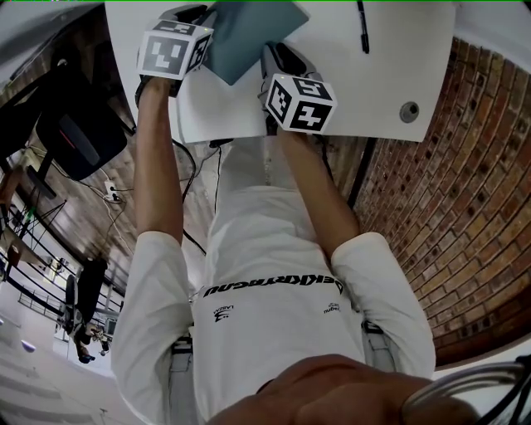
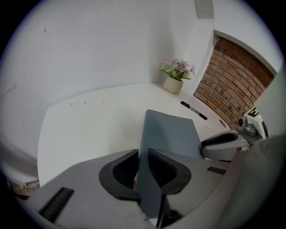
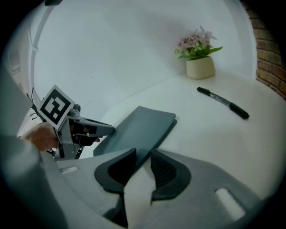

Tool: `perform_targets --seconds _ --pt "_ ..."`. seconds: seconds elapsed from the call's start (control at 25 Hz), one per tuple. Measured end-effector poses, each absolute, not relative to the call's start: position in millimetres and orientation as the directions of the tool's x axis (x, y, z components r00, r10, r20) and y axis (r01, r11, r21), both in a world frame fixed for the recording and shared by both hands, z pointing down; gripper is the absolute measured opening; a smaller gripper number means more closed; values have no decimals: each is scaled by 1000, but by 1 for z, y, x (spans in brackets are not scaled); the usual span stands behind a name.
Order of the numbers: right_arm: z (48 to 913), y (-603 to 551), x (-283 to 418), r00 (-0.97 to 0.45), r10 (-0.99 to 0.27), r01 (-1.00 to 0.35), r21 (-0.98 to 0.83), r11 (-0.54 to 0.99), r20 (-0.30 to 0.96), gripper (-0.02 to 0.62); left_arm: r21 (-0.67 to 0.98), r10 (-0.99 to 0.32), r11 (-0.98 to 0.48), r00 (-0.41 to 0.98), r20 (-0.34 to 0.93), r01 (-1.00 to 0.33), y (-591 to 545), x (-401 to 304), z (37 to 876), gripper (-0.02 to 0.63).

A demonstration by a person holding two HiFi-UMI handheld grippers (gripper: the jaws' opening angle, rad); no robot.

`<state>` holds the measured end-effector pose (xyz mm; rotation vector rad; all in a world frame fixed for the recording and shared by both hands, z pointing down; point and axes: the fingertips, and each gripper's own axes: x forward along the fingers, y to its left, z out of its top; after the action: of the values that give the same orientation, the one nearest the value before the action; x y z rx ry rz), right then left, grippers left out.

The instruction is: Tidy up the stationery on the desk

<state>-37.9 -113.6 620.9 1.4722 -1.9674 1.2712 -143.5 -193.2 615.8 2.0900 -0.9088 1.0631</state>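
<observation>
A grey-blue notebook (image 1: 249, 33) is at the near middle of the white desk (image 1: 348, 91). My left gripper (image 1: 203, 14) is shut on its left edge; in the left gripper view the notebook (image 2: 172, 134) runs straight between the pressed pads (image 2: 161, 165). My right gripper (image 1: 274, 51) grips the near right corner, and in the right gripper view the cover and white pages (image 3: 138, 129) fill the gap between its jaws (image 3: 143, 163). A black pen (image 1: 362, 26) lies loose farther right on the desk. Whether the notebook's far end rests on the desk I cannot tell.
A small pot of pink flowers (image 3: 199, 67) stands at the back of the desk near the pen (image 3: 222, 102). A round cable hole (image 1: 409, 111) sits at the desk's right front corner. A brick wall (image 1: 465, 207) bounds the right side.
</observation>
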Motion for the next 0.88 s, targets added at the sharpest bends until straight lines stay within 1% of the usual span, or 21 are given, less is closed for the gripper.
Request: perform_targets --seconds 0.16,0.36,0.64,0.88 --pt "621 -118 -31 -369 -563 -906 -421 41 740 95 235 -280 -562 450 848 -793 -184 -144 620 67" --pt "620 -123 -24 -361 -561 -917 -394 66 745 95 249 -300 -540 461 835 -804 -173 -142 619 66" --pt "619 -128 -16 -379 -540 -921 -363 140 752 101 278 -321 -496 471 822 -823 -157 -139 622 66" --pt "623 -128 -8 -392 -520 -917 -367 156 759 100 314 -345 -412 465 815 -855 -142 -134 619 67"
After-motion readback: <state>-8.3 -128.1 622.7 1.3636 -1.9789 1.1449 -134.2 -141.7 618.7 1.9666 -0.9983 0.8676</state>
